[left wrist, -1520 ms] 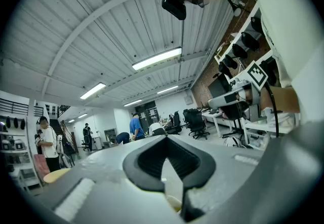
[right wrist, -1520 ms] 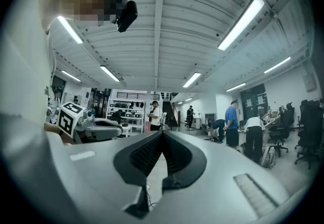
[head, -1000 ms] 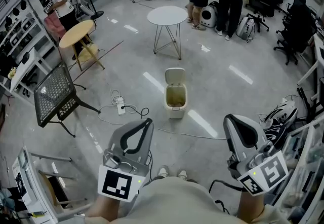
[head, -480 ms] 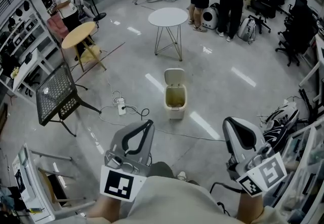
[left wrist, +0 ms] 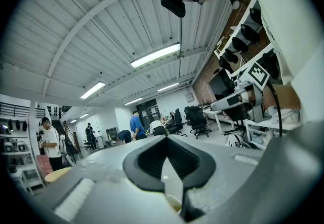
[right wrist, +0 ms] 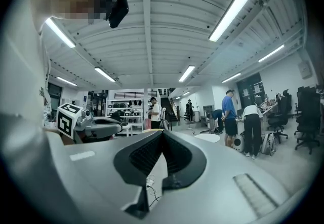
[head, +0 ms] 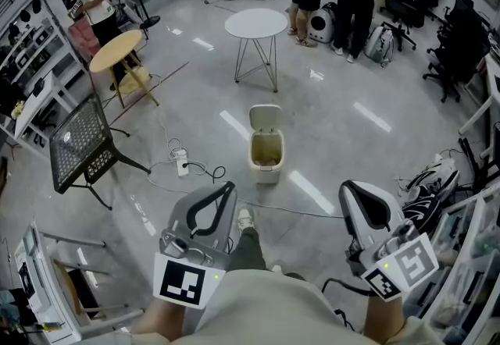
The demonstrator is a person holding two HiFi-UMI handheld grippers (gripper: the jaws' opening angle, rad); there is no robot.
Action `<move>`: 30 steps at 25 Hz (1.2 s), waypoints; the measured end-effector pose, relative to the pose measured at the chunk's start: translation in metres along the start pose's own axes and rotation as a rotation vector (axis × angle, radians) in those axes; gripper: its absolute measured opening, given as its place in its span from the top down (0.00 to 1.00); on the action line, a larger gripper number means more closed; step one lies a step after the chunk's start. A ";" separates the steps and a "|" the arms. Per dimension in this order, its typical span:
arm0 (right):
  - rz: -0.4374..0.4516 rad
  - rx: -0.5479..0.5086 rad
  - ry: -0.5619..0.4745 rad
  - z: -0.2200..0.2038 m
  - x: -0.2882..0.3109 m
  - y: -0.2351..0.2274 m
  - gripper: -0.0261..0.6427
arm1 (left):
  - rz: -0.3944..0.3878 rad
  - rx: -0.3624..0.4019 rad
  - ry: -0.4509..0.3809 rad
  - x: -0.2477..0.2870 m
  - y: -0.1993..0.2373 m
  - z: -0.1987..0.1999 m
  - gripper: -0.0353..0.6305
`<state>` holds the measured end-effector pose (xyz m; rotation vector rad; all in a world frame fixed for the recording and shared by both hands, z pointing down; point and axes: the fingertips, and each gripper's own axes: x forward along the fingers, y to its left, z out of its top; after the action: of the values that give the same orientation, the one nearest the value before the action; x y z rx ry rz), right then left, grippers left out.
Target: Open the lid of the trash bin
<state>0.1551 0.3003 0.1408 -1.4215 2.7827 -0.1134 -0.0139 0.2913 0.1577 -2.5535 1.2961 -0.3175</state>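
Fingers of my left gripper are pressed together at their tips, and the dark loop they form holds nothing. The right gripper is the same: its fingers meet at the tips and carry nothing.

The trash bin stands on the pale, glossy floor ahead of me, well apart from both grippers and roughly in line with the gap between them, a little nearer the left one. It is a small cream box with rounded corners. Its lid stands upright at the far edge with its inner face turned toward me, so the mouth is open and a brownish inside shows. A thin cable crosses the floor just in front of the bin, and a white power strip lies to its left. A round white table stands on thin legs farther back, beyond the bin.

I hold both grippers low and close to my body, side by side and well apart, pointing forward. Each has its marker cube at the near end, the left cube and the right cube. Both gripper views look out level across the room and take in much of the ceiling. One of my legs is out in front, its shoe on the floor between the left gripper and the bin.
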 end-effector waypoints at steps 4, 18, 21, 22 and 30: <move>0.006 -0.005 0.009 -0.004 0.029 -0.011 0.96 | 0.012 -0.018 0.003 0.017 0.020 -0.011 0.94; 0.005 0.006 0.093 -0.013 0.210 -0.064 0.96 | -0.007 -0.065 0.027 0.125 0.159 -0.064 0.94; -0.008 0.012 0.109 -0.012 0.256 -0.073 0.96 | -0.024 -0.054 0.027 0.150 0.197 -0.076 0.94; -0.013 0.014 0.115 -0.012 0.270 -0.076 0.96 | -0.029 -0.052 0.026 0.158 0.209 -0.081 0.94; -0.052 0.028 0.161 -0.026 0.364 -0.107 0.96 | -0.062 -0.056 0.019 0.220 0.281 -0.115 0.94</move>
<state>0.0271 -0.0555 0.1813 -1.5450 2.8561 -0.2793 -0.1348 -0.0623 0.1913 -2.6473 1.2518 -0.3222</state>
